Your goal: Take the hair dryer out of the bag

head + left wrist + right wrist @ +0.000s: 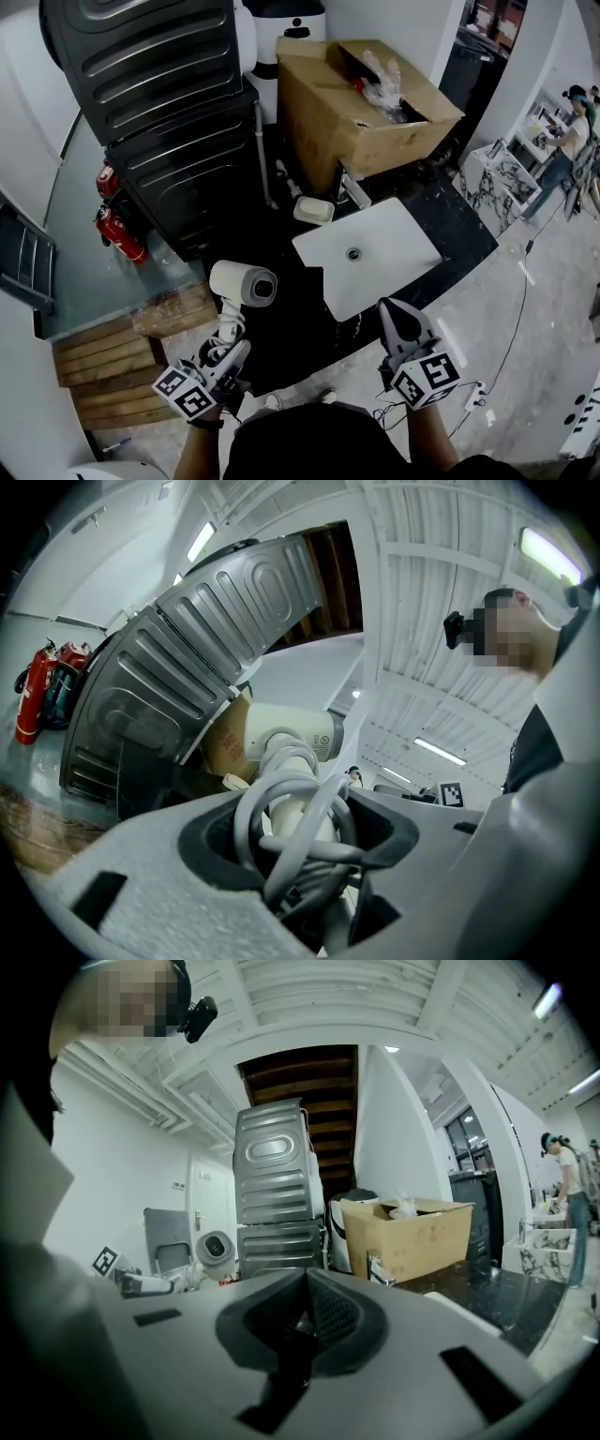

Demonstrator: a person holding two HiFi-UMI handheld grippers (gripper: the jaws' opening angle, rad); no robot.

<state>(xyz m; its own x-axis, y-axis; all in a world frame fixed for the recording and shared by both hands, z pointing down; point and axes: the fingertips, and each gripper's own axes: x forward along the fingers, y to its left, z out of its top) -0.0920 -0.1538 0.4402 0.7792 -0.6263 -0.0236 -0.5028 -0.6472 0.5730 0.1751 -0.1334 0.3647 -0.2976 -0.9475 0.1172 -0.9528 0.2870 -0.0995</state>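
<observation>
Nearest us is our left hand-held gripper (230, 356), jaws standing wide yet pressed onto the handle of the hair dryer (242, 284). We hold the dryer upright in the air, barrel on top and its mouth turned toward our right side, clear of the dark surface (450, 225). No bag shows in any view, so we judge the dryer is already out and kept raised until a spot is chosen. The wide grip makes sense: the grey cord (295, 827) is wound round the handle, so the pads take handle and coils together and the loops cannot fall loose. That bundle is plain only in the left gripper view; from the head view it is a pale tangle. Our right hand-held gripper (389, 311) hovers by the near edge of the white basin (394, 234), and the right gripper view settles that its jaws are fully together on nothing. Only the head view shows how the basin and the cardboard box (347, 122) lie.
</observation>
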